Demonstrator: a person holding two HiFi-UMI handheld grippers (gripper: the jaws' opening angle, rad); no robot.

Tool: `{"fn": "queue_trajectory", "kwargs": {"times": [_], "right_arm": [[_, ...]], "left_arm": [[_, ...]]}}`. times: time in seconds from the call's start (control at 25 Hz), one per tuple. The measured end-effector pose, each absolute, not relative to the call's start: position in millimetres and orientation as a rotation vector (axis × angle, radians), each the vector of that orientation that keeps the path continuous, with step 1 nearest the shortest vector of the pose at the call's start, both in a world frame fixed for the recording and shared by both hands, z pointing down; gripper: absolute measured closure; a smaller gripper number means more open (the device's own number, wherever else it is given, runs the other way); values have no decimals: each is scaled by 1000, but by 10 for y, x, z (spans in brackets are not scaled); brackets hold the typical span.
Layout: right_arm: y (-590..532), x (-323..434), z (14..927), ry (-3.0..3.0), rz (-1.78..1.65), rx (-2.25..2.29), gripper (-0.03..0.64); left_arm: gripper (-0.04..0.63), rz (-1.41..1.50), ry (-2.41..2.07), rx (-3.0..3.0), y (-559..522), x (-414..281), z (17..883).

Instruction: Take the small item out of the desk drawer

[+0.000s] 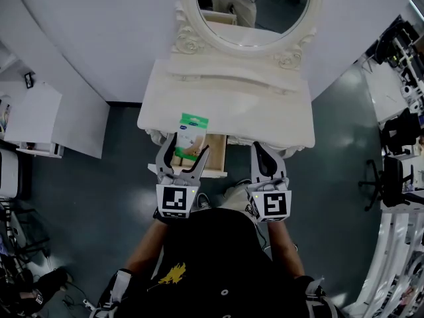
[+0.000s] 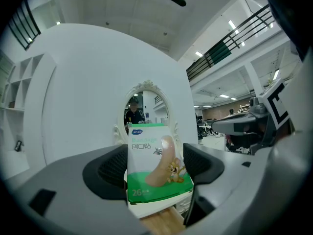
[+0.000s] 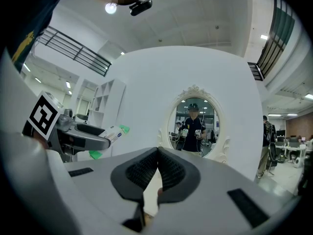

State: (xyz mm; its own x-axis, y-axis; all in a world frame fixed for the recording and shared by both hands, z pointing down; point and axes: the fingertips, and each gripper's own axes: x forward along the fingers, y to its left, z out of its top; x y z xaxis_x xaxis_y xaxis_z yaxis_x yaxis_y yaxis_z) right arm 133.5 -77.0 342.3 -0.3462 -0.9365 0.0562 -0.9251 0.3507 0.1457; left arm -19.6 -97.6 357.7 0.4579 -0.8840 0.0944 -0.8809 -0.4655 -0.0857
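Observation:
A small green-and-white box of plasters [image 1: 193, 135] stands upright between the jaws of my left gripper [image 1: 185, 147], which is shut on it. It is held just above the open wooden drawer [image 1: 216, 159] of the white dressing table [image 1: 265, 114]. In the left gripper view the box [image 2: 155, 163] fills the gap between the pads, with a strip of the drawer [image 2: 159, 224] below it. My right gripper [image 1: 260, 148] hovers at the table's front edge, right of the drawer. Its jaws [image 3: 157, 153] are shut with nothing in them. The right gripper view shows the box [image 3: 111, 134] off to the left.
An oval mirror [image 1: 252, 8] in a carved white frame stands at the back of the table against a curved white wall. A white shelf unit [image 1: 40, 121] stands to the left, and office chairs [image 1: 397, 171] to the right. The floor is dark grey.

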Motion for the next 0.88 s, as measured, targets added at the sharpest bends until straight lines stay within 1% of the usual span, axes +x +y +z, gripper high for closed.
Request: {"fn": "queue_trajectory", "kwargs": {"times": [0.64, 0.88], "right_arm": [[-723, 1230, 3542, -2489, -122, 1613, 603], [-754, 1192, 3550, -2496, -97, 1604, 603]], "left_arm": [[235, -179, 1621, -2659, -931, -181, 3655], [235, -253, 1636, -2677, -964, -254, 3671]]}}
